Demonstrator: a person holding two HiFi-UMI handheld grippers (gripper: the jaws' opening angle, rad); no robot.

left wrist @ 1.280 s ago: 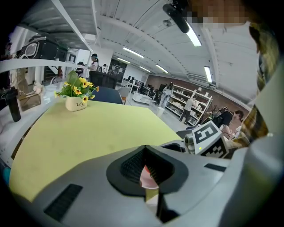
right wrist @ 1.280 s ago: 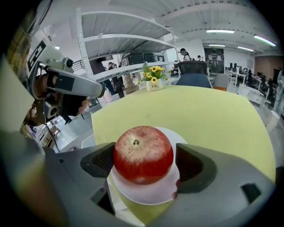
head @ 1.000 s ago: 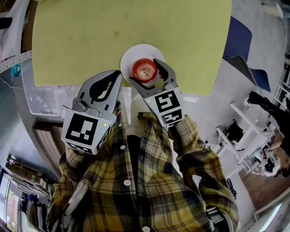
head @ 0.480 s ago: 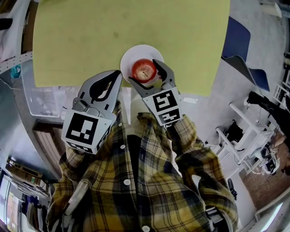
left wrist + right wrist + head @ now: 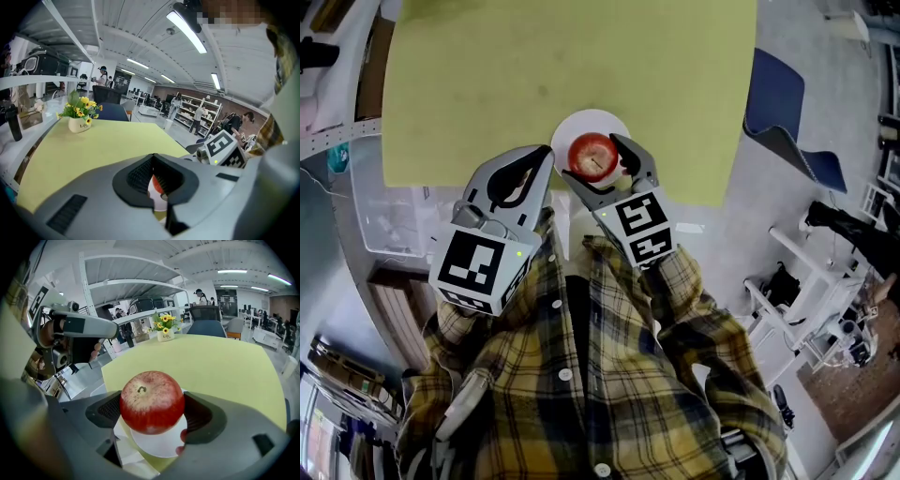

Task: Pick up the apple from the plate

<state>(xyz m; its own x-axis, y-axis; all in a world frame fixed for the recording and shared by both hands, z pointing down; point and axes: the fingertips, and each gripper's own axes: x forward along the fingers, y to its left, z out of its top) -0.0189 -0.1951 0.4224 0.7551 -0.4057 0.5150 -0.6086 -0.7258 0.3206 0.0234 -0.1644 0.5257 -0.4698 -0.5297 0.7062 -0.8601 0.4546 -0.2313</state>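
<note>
A red apple is gripped between the two jaws of my right gripper, which is shut on its sides. It hangs just above a small white plate near the front edge of the yellow-green table. My left gripper hovers to the left of the plate with its jaws shut and nothing between them. Through its pad gap in the left gripper view I glimpse part of the apple.
A pot of yellow flowers stands at the table's far end. A blue chair is off the table's right side and a clear plastic bin sits below its left front corner. Shelving and people are far behind.
My right gripper stays shut on the apple and has risen slightly off the plate towards me. The left gripper has hardly moved.
</note>
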